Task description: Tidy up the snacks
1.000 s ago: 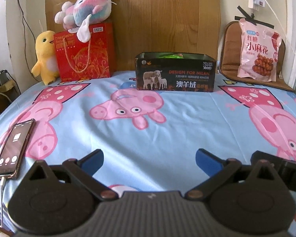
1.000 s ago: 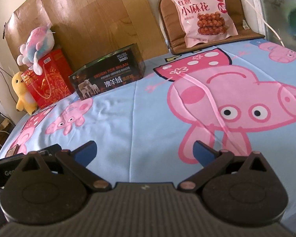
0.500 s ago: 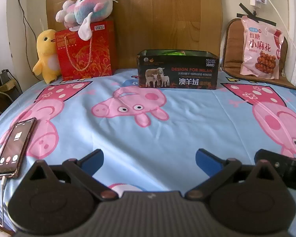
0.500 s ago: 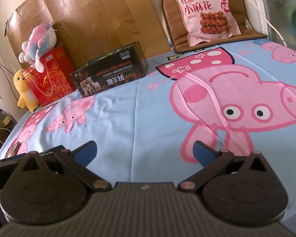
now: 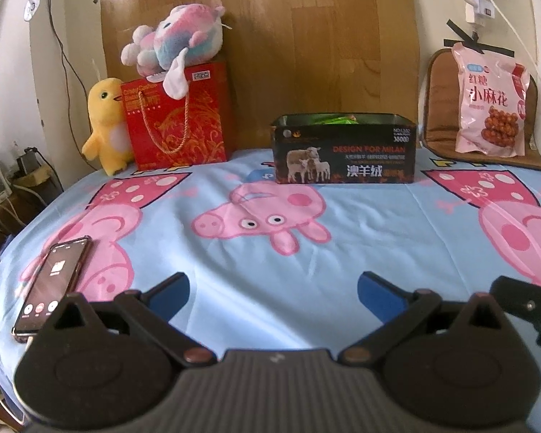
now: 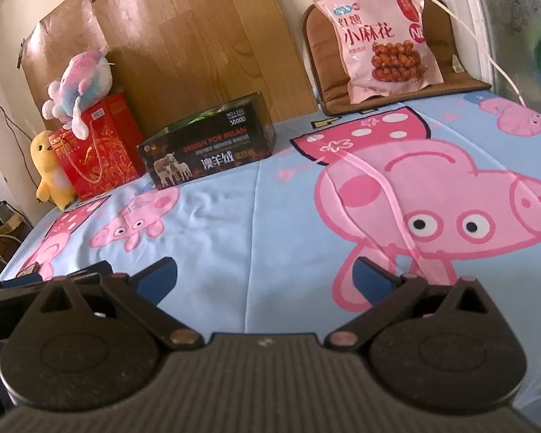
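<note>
1. The left gripper [image 5: 272, 294] hovers low over a blue bedsheet [image 5: 234, 252] printed with pink pigs; its blue-tipped jaws are spread wide with nothing between them.
2. The right gripper [image 6: 265, 276] hangs over the same sheet, jaws likewise wide apart and empty.
3. From the left wrist camera, a dark box [image 5: 344, 153] with sheep on its front stands at 12 o'clock at the far edge of the bed, against a wooden board [image 5: 306, 36]. Something green [image 5: 337, 119] shows inside its open top.
4. A pink snack bag [image 5: 490, 103] leans upright on a brown cushion [image 5: 438, 108] at about 2 o'clock, well apart from both grippers and to the right of the box.
5. At 11 o'clock a red gift bag [image 5: 178, 119] stands with a pastel plush toy [image 5: 176, 41] lying on top, and a yellow plush chick [image 5: 104, 126] touching its left side.
6. A phone [image 5: 52, 285] with a lit screen lies flat at 9 o'clock, near the left gripper's left finger.
7. In the right wrist view the box [image 6: 209, 148] sits at 11 o'clock and the snack bag [image 6: 378, 39] at 1 o'clock.
</note>
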A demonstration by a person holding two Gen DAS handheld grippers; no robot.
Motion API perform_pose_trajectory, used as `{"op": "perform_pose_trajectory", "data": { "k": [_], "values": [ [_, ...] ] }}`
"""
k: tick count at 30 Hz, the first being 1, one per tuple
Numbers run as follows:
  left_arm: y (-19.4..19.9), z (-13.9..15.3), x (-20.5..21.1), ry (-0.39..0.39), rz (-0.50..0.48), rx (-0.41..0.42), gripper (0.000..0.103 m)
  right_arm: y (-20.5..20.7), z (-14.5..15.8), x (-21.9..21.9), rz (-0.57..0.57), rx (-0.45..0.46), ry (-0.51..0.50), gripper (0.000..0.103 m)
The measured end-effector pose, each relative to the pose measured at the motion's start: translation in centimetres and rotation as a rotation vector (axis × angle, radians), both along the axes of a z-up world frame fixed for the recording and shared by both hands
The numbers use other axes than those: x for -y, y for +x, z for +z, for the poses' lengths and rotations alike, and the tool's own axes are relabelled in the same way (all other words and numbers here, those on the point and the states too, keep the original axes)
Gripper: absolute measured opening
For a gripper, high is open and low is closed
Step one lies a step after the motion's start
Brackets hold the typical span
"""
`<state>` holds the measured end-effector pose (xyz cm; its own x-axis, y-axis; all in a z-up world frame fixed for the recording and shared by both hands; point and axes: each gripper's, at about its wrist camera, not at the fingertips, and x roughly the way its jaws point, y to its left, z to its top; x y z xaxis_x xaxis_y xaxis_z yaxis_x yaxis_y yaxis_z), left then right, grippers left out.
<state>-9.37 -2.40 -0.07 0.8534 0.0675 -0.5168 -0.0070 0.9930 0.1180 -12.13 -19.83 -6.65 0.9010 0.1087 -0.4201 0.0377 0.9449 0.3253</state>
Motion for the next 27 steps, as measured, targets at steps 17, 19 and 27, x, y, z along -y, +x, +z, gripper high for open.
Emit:
{"op": "perform_pose_trajectory", "data": {
  "k": [17,19,27],
  "values": [
    [-0.06,0.32,-0.49,-0.005,0.015,0.025,0.103,-0.51,0.37,-0.37,0.019,0.022,-0.005,0.103],
    [0.01,0.34,-0.58,-0.006,0.012,0.025,0.103,-0.52,0.41,-0.50,0.023,0.024,-0.010,0.103],
    [0.05,0.43,-0.85,-0.006,0.027,0.033,0.103,-0.60,0.46,-0.74,0.038,0.030,-0.027,0.103]
  ]
}}
